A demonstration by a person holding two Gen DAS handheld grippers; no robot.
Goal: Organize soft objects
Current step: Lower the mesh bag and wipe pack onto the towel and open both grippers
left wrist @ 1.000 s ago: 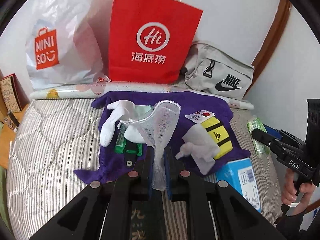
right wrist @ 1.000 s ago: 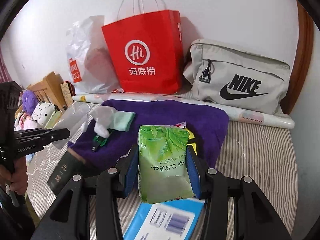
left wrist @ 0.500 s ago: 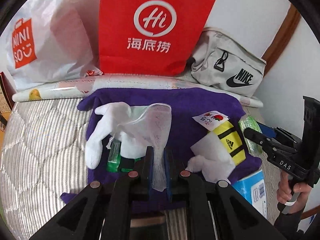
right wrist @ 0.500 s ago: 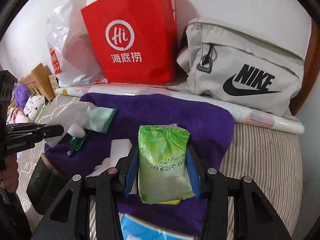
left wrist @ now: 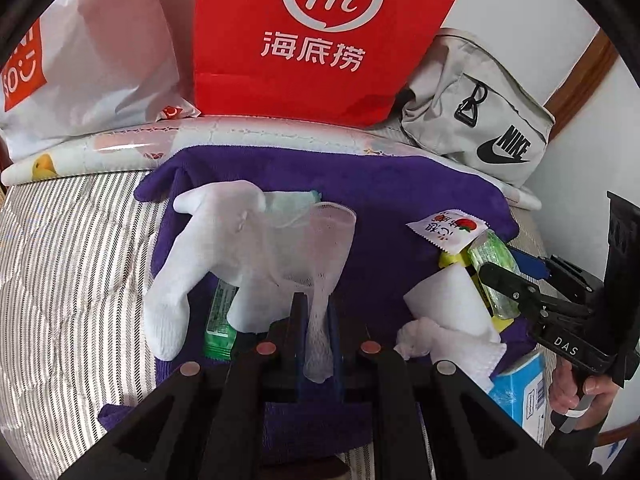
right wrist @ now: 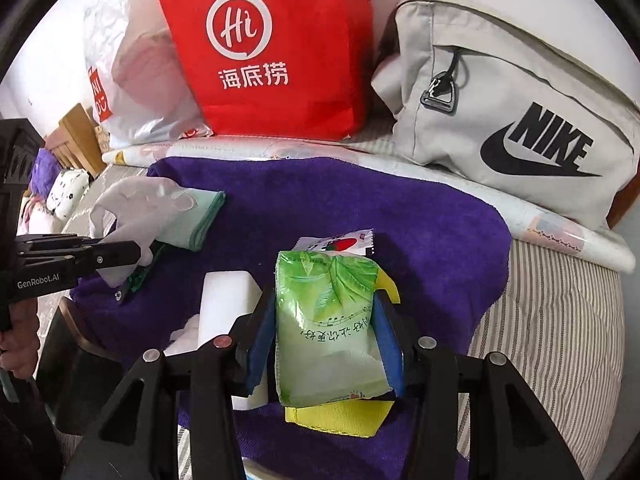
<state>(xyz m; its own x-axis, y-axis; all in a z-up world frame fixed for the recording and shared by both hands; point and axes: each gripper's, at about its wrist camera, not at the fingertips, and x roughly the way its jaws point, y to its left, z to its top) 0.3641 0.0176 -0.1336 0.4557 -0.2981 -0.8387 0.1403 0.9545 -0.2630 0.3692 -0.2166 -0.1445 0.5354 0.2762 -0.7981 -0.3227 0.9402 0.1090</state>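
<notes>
You are working over a striped bed where a purple towel is lying spread in front of a red paper bag and a grey Nike bag. A white sock is lying on the towel's left part, partly over a small green packet. Your right gripper is clenching its fingers on a green tissue pack, holding it just above the towel's near side. Your left gripper is pinching the narrow end of a white mesh pouch, which is standing up beside the sock.
</notes>
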